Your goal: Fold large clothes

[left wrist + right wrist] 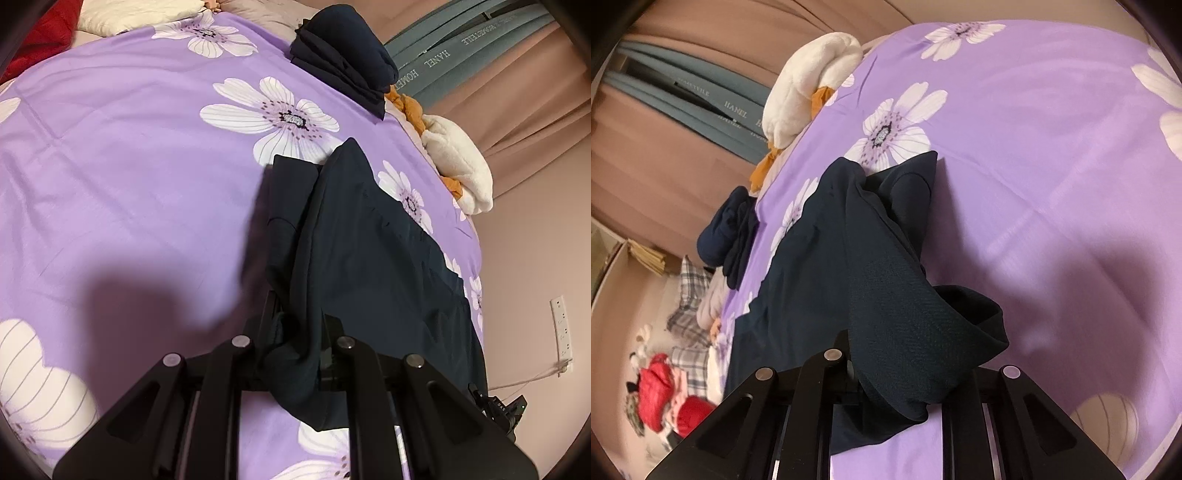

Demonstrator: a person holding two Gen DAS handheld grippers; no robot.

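Dark garment pinched by both grippers' fingers over purple bedsheet.

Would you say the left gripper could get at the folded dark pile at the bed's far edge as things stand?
Probably not yet. The left gripper is shut on the dark garment, so it is occupied. The path over the bedspread to the folded pile otherwise looks clear.

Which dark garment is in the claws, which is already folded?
The long dark navy garment spread down the purple floral bedsheet is gripped by both claws; the compact folded navy bundle sits apart at the bed's far edge.
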